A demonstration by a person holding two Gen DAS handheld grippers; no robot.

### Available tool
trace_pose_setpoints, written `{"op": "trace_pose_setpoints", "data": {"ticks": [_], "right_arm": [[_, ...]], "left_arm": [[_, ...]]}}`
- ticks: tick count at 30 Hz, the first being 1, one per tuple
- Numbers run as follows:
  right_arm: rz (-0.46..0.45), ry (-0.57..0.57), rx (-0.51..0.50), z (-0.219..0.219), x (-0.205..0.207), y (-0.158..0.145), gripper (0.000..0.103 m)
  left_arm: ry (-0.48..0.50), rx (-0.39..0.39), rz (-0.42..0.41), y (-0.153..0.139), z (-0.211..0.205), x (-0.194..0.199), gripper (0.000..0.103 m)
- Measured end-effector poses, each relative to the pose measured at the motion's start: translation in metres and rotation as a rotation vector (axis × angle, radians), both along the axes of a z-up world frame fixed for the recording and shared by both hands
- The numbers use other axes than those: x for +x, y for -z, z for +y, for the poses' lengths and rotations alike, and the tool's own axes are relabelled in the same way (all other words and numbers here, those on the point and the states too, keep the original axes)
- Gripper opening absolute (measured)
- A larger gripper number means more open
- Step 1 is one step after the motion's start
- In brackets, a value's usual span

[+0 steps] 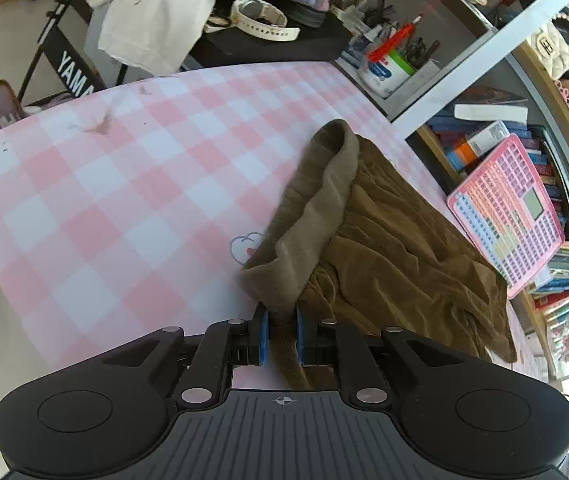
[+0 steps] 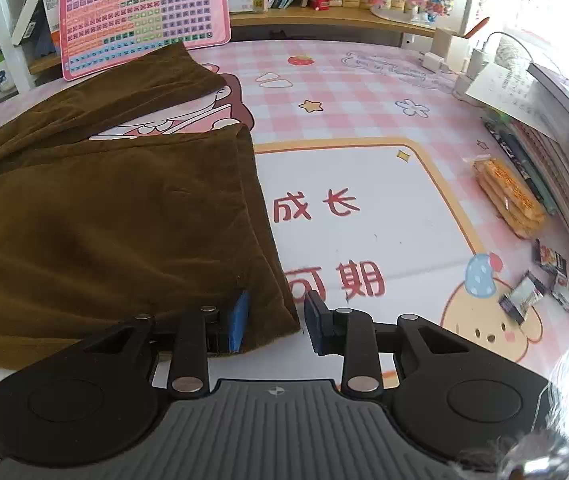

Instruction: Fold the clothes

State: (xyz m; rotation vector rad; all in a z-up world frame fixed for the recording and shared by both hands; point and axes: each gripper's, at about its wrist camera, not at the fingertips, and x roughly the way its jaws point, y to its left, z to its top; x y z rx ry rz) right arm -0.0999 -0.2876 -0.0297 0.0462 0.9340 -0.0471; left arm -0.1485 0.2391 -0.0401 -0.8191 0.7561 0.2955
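Our left hand-held gripper point(image 1: 282, 334) pinches the brown trousers point(image 1: 396, 248) at the waistband, which lie on the table point(image 1: 124, 208). Our right hand-held gripper point(image 2: 276, 322) straddles a leg hem point(image 2: 272, 280), jaws apart, not gripping — likely readying a fold.

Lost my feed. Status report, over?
Left hand-held gripper shut on brown trousers. Right hand-held gripper open around hem corner. Snack packets off to side.

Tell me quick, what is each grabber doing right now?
Left gripper: shut on the waistband end of the brown pants.
Right gripper: open, with the pants' corner between its fingers, not squeezed.
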Motion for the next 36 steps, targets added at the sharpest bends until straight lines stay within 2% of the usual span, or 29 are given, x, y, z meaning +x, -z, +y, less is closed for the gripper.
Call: {"op": "trace_pose_setpoints", "data": {"ticks": [4, 9, 13, 18, 21, 22, 23, 25, 29, 36], "right_arm": [[-0.003, 0.027, 0.005, -0.005, -0.005, 0.0, 0.029], [-0.004, 0.063, -0.004, -0.004, -0.006, 0.0, 0.031], [-0.025, 0.072, 0.022, 0.001, -0.015, -0.006, 0.034], [-0.073, 0.067, 0.056, 0.013, -0.033, -0.021, 0.044], [-0.096, 0.06, 0.074, 0.022, -0.043, -0.029, 0.054], [-0.101, 0.053, 0.078, 0.026, -0.047, -0.032, 0.058], [-0.106, 0.047, 0.082, 0.03, -0.05, -0.034, 0.061], [-0.116, 0.03, 0.089, 0.038, -0.055, -0.038, 0.065], [-0.127, 0.002, 0.097, 0.051, -0.065, -0.044, 0.07], [-0.119, -0.026, 0.099, 0.067, -0.082, -0.042, 0.072]], "left_arm": [[0.029, 0.022, 0.008, 0.0, -0.006, 0.002, 0.013], [0.04, 0.046, 0.015, -0.004, -0.005, -0.001, 0.027], [0.065, 0.091, -0.003, -0.019, -0.009, -0.007, 0.028], [0.166, 0.231, -0.029, -0.04, -0.033, -0.012, 0.034], [0.248, 0.329, -0.017, -0.05, -0.052, -0.011, 0.037], [0.276, 0.361, -0.007, -0.052, -0.06, -0.01, 0.041], [0.302, 0.39, 0.003, -0.054, -0.067, -0.008, 0.05], [0.344, 0.436, 0.003, -0.058, -0.08, -0.008, 0.055], [0.422, 0.487, -0.006, -0.062, -0.101, -0.011, 0.061], [0.495, 0.531, -0.024, -0.065, -0.124, -0.022, 0.067]]}}
